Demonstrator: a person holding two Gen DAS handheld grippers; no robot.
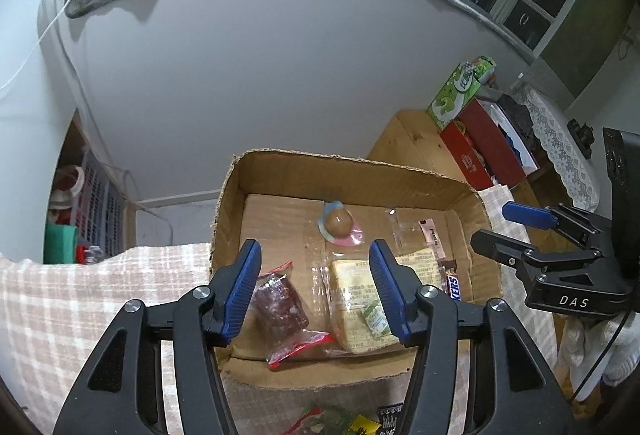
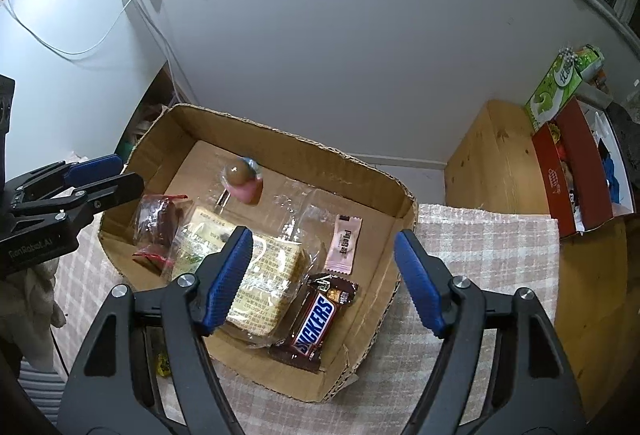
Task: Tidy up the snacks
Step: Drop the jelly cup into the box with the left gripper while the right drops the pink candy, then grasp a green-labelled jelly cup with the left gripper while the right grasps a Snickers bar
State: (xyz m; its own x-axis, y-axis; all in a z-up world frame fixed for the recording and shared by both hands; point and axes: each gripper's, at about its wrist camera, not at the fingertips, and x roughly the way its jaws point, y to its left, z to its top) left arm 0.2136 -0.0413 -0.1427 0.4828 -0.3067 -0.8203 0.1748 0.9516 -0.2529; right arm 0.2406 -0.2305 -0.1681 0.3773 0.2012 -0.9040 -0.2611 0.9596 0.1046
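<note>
A shallow cardboard box [image 1: 280, 171] [image 2: 404, 211] sits on a checked cloth. In it lie a wrapped yellow cake slice [image 1: 356, 307] [image 2: 268, 283], a dark red-sealed snack bag [image 1: 280, 307] [image 2: 156, 223], a Snickers bar [image 1: 452, 285] [image 2: 314, 327], a pink sachet [image 1: 430, 235] [image 2: 344, 243] and a round brown sweet in pink-blue wrap [image 1: 340, 223] [image 2: 240, 179]. My left gripper [image 1: 316, 291] hovers open and empty above the box's near side. My right gripper [image 2: 324, 283] is open and empty over the box's right part. Each gripper shows in the other's view.
Loose wrapped snacks [image 1: 344, 421] lie on the cloth in front of the box. A wooden surface [image 2: 504, 155] at the right holds a green box [image 2: 556, 91] and a red box [image 2: 576, 171]. A white wall stands behind. A basket [image 1: 96, 203] sits low at left.
</note>
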